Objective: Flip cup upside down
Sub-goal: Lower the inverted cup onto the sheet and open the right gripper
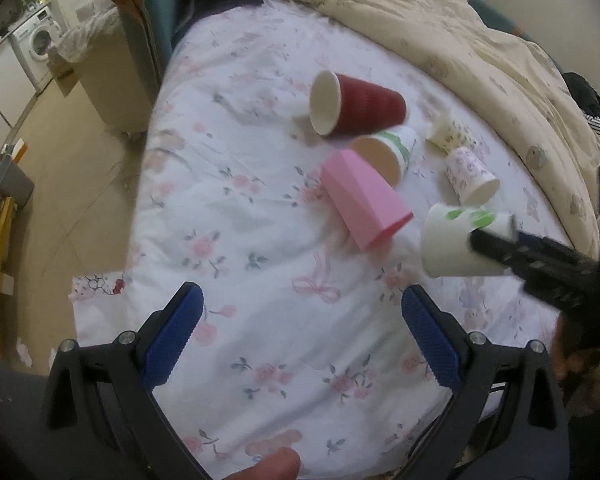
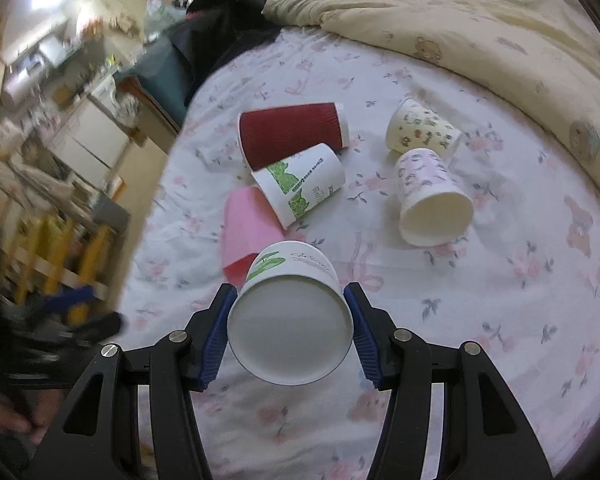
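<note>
My right gripper [image 2: 290,320] is shut on a white paper cup with green leaf print [image 2: 290,312], held above the bed with its round flat end facing the camera. The same cup shows in the left wrist view [image 1: 456,240], gripped by the right gripper's fingers [image 1: 512,248]. My left gripper [image 1: 300,336] is open and empty over the floral sheet [image 1: 260,280], well short of the cups.
Several cups lie on their sides on the bed: a dark red one [image 1: 356,106], a pink one [image 1: 364,200], a white-and-green one [image 2: 300,182], and two small patterned ones [image 2: 432,196] [image 2: 422,126]. A cream duvet [image 1: 480,52] is bunched at the far side. The bed's edge and floor are at left.
</note>
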`<state>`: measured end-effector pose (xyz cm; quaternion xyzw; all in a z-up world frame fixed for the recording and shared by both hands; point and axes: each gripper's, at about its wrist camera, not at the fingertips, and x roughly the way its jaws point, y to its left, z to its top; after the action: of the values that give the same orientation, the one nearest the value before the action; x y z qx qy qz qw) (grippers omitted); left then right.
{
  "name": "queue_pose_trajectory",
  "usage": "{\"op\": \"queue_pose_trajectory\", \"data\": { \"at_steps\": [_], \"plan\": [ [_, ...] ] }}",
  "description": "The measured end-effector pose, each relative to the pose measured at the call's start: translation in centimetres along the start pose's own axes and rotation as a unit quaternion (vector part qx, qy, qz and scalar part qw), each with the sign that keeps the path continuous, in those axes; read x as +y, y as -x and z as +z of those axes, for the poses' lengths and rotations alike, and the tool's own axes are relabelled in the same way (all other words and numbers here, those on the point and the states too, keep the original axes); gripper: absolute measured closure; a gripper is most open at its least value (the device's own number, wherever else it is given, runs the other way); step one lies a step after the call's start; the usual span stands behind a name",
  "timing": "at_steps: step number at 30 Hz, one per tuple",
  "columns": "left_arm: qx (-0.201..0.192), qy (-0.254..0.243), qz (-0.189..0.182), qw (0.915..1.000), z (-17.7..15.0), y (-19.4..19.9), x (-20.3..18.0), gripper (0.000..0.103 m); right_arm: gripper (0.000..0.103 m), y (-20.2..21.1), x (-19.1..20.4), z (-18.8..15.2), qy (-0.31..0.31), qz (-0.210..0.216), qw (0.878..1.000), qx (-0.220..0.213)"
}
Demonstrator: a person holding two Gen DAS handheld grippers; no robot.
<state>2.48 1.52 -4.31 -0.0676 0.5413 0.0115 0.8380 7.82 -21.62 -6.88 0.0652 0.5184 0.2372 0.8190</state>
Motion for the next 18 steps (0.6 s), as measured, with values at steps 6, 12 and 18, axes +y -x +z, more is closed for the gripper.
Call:
{"op": "queue_pose_trajectory", "data": {
  "at_steps": [6,12,18],
  "plan": [
    [0.016,0.01,-0.006,0.9998,-0.1,-0.4,0.6,0.005,0.046,-3.5,1.9,-0.9,0.063,-0.061,0.995,0.043],
    [0.016,0.001,-0.007,0.9999,-0.1,-0.3,-0.2,0.002,0.046,-3.4,2.1,-1.3,0.078,-0.076,0.992,0.067],
    [0.01,-0.017,-0.001,0.9998,-0.3,-0.2,-1.1,0.001,0.043,-5.1,2.1,-0.7,0.078,-0.082,0.991,0.077]
  ]
}}
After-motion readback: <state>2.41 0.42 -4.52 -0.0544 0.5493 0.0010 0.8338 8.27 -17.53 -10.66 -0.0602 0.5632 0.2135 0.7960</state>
